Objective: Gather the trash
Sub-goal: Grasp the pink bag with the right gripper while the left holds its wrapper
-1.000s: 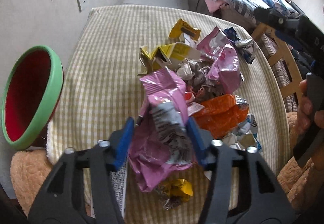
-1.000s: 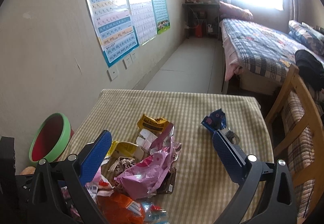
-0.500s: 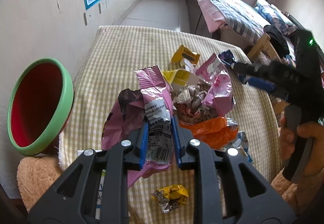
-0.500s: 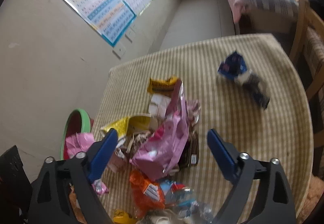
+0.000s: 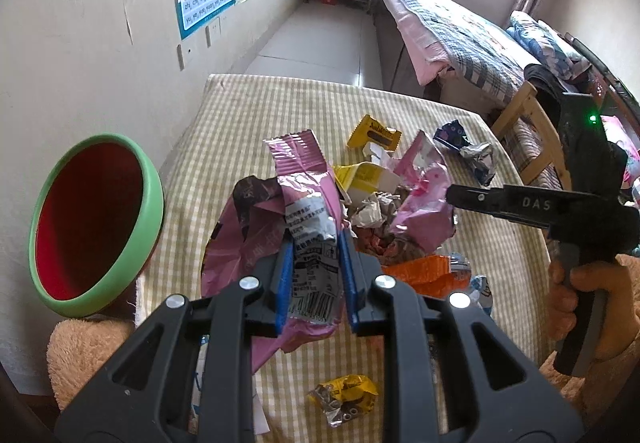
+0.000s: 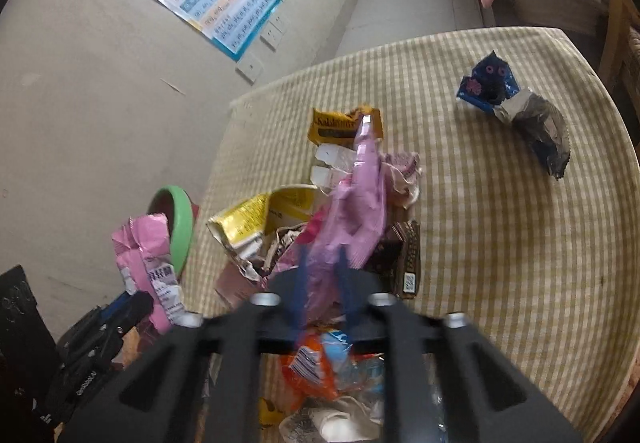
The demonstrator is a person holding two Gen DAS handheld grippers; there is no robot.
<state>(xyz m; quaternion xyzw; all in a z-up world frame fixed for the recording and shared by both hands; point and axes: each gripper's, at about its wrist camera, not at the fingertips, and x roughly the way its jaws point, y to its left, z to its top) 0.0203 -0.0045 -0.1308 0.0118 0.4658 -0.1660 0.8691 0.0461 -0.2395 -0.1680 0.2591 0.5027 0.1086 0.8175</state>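
A heap of snack wrappers lies on the checked tablecloth. My left gripper is shut on a pink wrapper with a white printed label and holds it raised off the cloth. That wrapper also shows at the lower left of the right wrist view, in front of the bin. My right gripper is closing on a pale pink bag in the middle of the heap, and its blue pads pinch the bag's lower end. A green bin with a red inside stands left of the table.
Loose on the cloth are a yellow wrapper, a blue and silver wrapper, an orange bag and a small yellow wrapper. A wooden chair and a bed stand to the right.
My left gripper shut on the pink wrapper and lifted it. My right gripper tipped down onto the heap and its wide jaws came together on the pale pink bag.
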